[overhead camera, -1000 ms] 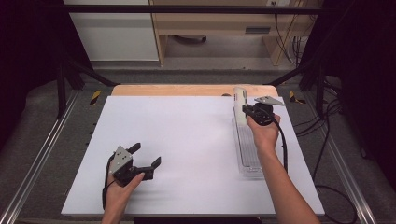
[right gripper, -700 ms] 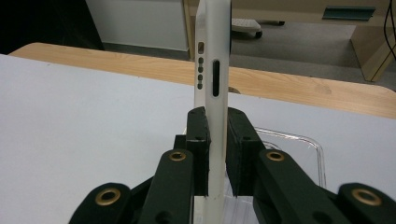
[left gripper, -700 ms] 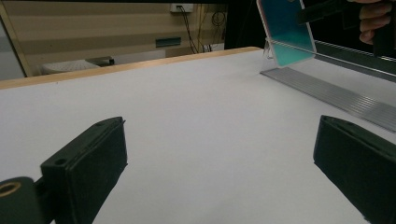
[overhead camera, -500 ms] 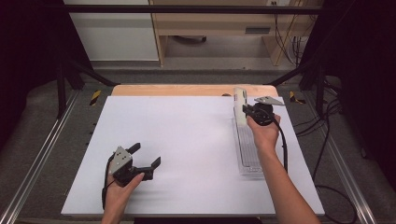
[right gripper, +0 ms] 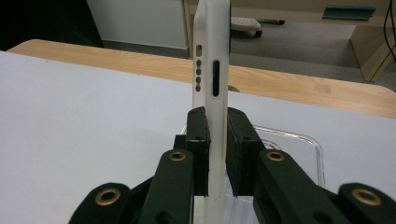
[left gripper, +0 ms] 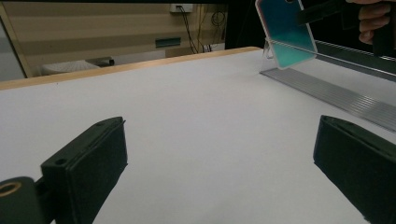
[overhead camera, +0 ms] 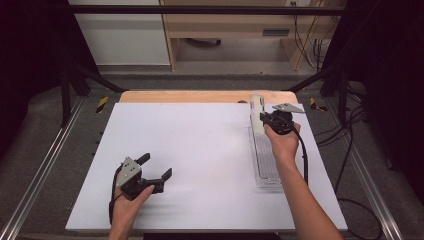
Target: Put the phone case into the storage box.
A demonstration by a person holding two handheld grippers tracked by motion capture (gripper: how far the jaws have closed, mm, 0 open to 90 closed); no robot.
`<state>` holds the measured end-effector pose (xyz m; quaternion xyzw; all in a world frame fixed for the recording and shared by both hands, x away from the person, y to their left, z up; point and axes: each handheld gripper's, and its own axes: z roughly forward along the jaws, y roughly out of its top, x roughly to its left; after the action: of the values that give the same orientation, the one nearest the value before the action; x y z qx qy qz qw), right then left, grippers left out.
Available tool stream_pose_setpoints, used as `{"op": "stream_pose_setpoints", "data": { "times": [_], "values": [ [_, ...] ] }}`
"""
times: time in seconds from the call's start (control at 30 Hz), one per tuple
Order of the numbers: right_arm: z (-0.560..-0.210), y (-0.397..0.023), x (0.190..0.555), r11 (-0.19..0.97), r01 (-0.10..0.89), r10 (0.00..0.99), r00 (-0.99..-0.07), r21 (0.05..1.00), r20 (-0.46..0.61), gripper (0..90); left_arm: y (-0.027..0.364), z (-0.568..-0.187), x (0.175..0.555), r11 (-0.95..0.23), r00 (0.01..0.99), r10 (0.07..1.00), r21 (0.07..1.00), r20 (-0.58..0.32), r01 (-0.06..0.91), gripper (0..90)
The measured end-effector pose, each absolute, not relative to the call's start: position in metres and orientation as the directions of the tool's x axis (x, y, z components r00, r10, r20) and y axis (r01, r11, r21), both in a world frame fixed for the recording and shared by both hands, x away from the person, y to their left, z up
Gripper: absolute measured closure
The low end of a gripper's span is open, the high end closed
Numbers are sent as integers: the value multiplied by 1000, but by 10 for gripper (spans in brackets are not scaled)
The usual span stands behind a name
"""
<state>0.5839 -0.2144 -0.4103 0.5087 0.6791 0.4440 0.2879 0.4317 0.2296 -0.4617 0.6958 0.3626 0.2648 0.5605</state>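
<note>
Gripping a white phone case (right gripper: 211,70) edge-on, the right gripper (right gripper: 217,140) has both black pads pressed flat against the case's two faces; jaws clamped on it, no gap showing. Case stands upright in the right gripper view, with port cut-outs and a slot visible along its narrow white edge. From the left gripper view the same case (left gripper: 286,32) shows a teal face and a pale rim, tilted, lifted clear of the table.

Landmark: the clear plastic tray (overhead camera: 267,167), lying lengthwise near the right edge of the white table sheet (overhead camera: 200,150).
- Phone case (overhead camera: 257,114): over the far end of the tray, held above it.
- Right gripper (overhead camera: 265,120): just beside the far end of the tray, the hand (overhead camera: 284,142) reaching in over the tray's length.
- Left gripper (overhead camera: 157,167): well apart from the tray, off to its left, near the front of the sheet.

Left gripper jaws stand wide apart, nothing between them; bare white sheet seen between the two pads (left gripper: 88,163) in the left gripper view. The tray's ribbed side (left gripper: 336,95) runs across the right of that view, under the case.

A wooden table edge (overhead camera: 200,96) shows beyond the tray's far end.
</note>
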Motion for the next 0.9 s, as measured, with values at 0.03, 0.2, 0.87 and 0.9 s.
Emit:
{"op": "stream_pose_setpoints", "data": {
  "times": [0.03,0.2,0.87,0.9],
  "values": [
    [-410,-214,584,87,436,947,-316,896,61,808,230,-462,432,-108,596,802,972,-38,208,22],
    [-410,-215,584,94,435,947,-315,896,54,808,230,-461,432,-106,595,803,973,-38,206,22],
    [-412,-220,586,100,452,951,-305,886,48,808,232,-460,431,-101,592,805,978,-26,181,19],
    [-412,-220,586,101,454,951,-304,885,48,808,231,-460,431,-102,592,805,978,-26,181,19]
  ]
}}
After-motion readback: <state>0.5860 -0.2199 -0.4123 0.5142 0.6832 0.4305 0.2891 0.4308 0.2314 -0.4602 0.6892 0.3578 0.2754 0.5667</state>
